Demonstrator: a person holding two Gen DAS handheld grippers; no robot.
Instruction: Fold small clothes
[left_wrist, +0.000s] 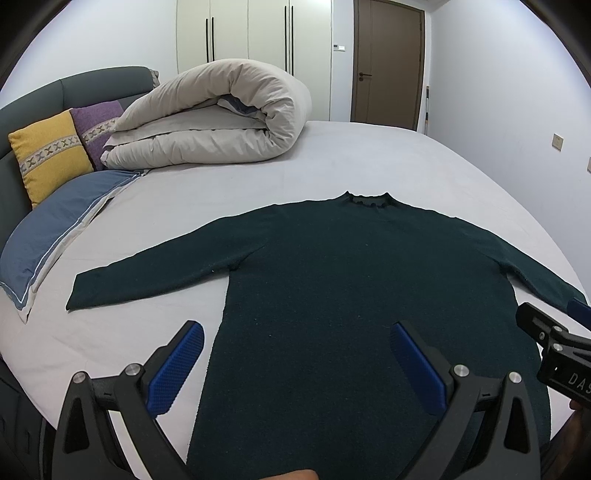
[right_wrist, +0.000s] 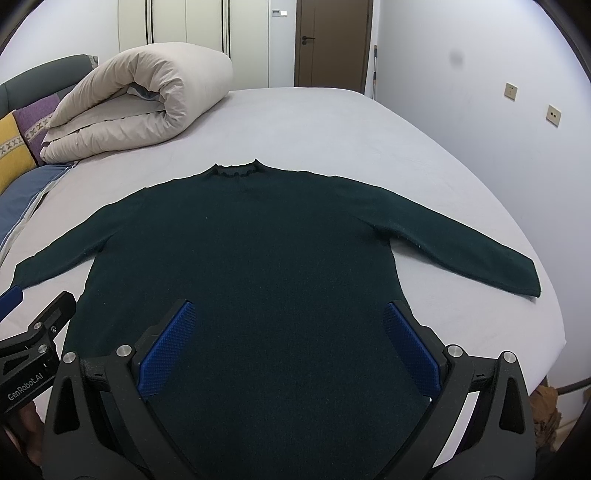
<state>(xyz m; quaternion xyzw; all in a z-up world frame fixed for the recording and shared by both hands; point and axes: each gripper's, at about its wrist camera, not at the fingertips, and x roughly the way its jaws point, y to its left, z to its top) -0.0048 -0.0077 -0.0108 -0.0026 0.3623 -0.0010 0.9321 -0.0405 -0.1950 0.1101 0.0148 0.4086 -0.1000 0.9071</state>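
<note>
A dark green sweater (left_wrist: 332, 280) lies flat on the pale grey bed sheet (left_wrist: 369, 155), front or back up I cannot tell, collar (left_wrist: 367, 199) at the far end and hem toward the camera. Both sleeves are spread out to the sides: the left sleeve (left_wrist: 147, 273) reaches toward the blue pillow (left_wrist: 55, 236), and the right sleeve (right_wrist: 461, 247) ends near the right edge of the bed.

The left gripper (left_wrist: 295, 365) hovers over the near left part of the sweater body with its blue pads wide apart, holding nothing; its left finger is over bare sheet and its right finger over the knit. The right gripper (right_wrist: 291, 347) hangs over the near right part of the body, also spread wide and empty.

At the far left, a rolled beige duvet (left_wrist: 221, 118) rests on the bed beside a yellow cushion (left_wrist: 48, 155) and a purple cushion (left_wrist: 98, 125), against a dark green headboard (left_wrist: 74, 85). A brown door (left_wrist: 388, 62) and white wardrobe (left_wrist: 251, 33) stand behind.
</note>
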